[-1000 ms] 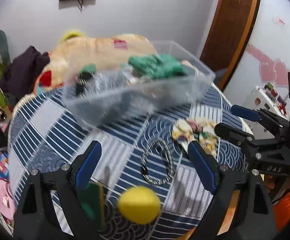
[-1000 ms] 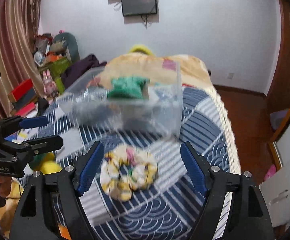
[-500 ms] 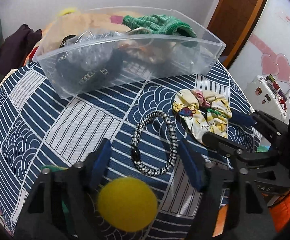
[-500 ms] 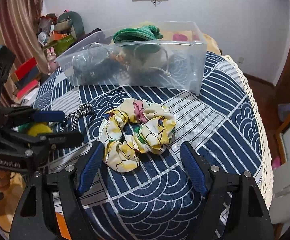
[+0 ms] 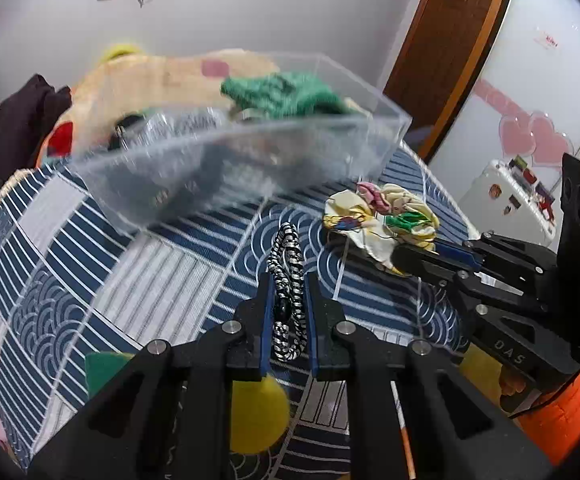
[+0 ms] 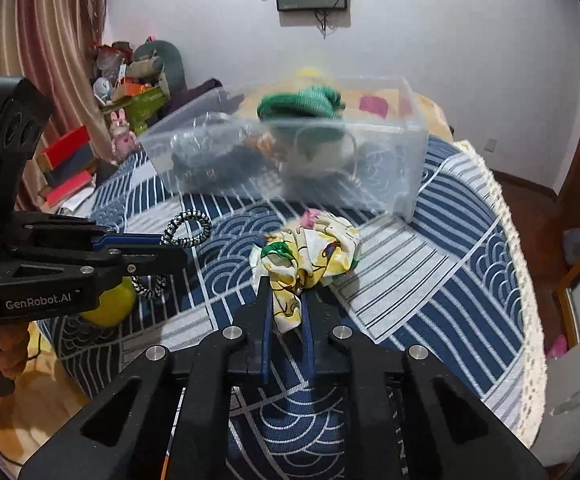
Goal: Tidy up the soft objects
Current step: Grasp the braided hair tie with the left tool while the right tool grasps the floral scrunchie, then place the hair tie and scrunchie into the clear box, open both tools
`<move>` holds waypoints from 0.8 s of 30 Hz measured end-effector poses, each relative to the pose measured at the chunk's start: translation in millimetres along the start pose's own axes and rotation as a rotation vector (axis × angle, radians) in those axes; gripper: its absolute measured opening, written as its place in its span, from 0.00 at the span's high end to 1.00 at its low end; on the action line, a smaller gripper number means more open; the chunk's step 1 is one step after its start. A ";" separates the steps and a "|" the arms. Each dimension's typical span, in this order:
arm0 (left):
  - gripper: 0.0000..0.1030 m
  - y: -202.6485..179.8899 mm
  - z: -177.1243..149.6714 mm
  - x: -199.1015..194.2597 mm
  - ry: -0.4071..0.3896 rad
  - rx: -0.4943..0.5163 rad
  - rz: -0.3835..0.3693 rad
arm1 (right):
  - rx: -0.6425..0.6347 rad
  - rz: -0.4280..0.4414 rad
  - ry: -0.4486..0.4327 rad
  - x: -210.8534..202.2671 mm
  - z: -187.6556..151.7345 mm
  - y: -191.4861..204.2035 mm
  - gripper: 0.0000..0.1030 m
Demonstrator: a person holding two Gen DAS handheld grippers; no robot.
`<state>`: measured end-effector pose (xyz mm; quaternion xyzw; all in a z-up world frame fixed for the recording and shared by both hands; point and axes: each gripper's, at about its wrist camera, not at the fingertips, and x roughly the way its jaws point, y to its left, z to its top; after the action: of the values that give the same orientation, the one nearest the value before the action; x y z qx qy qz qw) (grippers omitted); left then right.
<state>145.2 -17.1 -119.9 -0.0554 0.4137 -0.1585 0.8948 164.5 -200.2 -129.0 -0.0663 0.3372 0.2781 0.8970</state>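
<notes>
My left gripper (image 5: 286,280) is shut on a black-and-white braided hair tie (image 5: 287,264), lifted a little off the blue patterned cloth; it shows in the right wrist view (image 6: 185,228) too. My right gripper (image 6: 285,284) is shut on a yellow floral scrunchie (image 6: 310,252), also seen in the left wrist view (image 5: 382,216). A clear plastic bin (image 5: 245,160) with a green knit item (image 5: 285,92) and dark items stands behind them, also in the right wrist view (image 6: 290,160).
A yellow ball (image 5: 255,416) and a green sponge (image 5: 101,372) lie on the cloth (image 5: 169,280) near my left gripper. The table's lace edge (image 6: 522,280) runs on the right. Cluttered toys and boxes (image 6: 129,92) stand at far left.
Both grippers have closed: the left on the braided hair tie, the right on the floral scrunchie. Both items are lifted slightly, and the views have tilted up towards the bin.
</notes>
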 end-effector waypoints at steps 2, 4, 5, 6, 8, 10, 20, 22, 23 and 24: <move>0.87 1.3 5.2 -10.1 -0.033 -0.003 0.005 | 0.001 -0.002 -0.025 -5.4 5.0 1.7 0.89; 0.87 3.6 11.1 -20.2 -0.065 -0.008 0.012 | 0.003 -0.004 -0.056 -11.9 11.8 2.4 0.89; 0.87 5.0 14.4 -25.5 -0.082 -0.012 0.018 | 0.004 -0.005 -0.072 -15.3 14.9 2.9 0.89; 0.87 6.0 17.9 -29.2 -0.099 -0.015 0.026 | 0.004 -0.005 -0.088 -18.8 18.8 3.2 0.89; 0.87 9.2 26.3 -39.7 -0.140 -0.021 0.047 | 0.002 -0.007 -0.120 -23.4 27.6 5.8 0.89; 0.87 11.5 34.6 -46.0 -0.170 -0.025 0.052 | 0.001 -0.009 -0.151 -27.9 35.4 7.2 0.89; 0.87 26.2 78.3 -62.3 -0.288 -0.053 0.086 | -0.007 -0.038 -0.274 -30.1 79.7 6.2 0.89; 0.87 25.6 87.6 -56.5 -0.297 -0.051 0.094 | -0.003 -0.042 -0.284 -28.2 84.8 4.6 0.89; 0.87 26.3 91.3 -53.2 -0.295 -0.053 0.096 | 0.002 -0.043 -0.287 -27.0 87.2 3.9 0.89; 0.87 27.9 96.1 -47.5 -0.290 -0.057 0.097 | 0.009 -0.039 -0.286 -24.3 90.0 2.6 0.89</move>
<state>195.8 21.8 -29.3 -0.0832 0.2864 -0.0937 0.9499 199.2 -181.4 -44.4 -0.0283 0.2059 0.2657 0.9414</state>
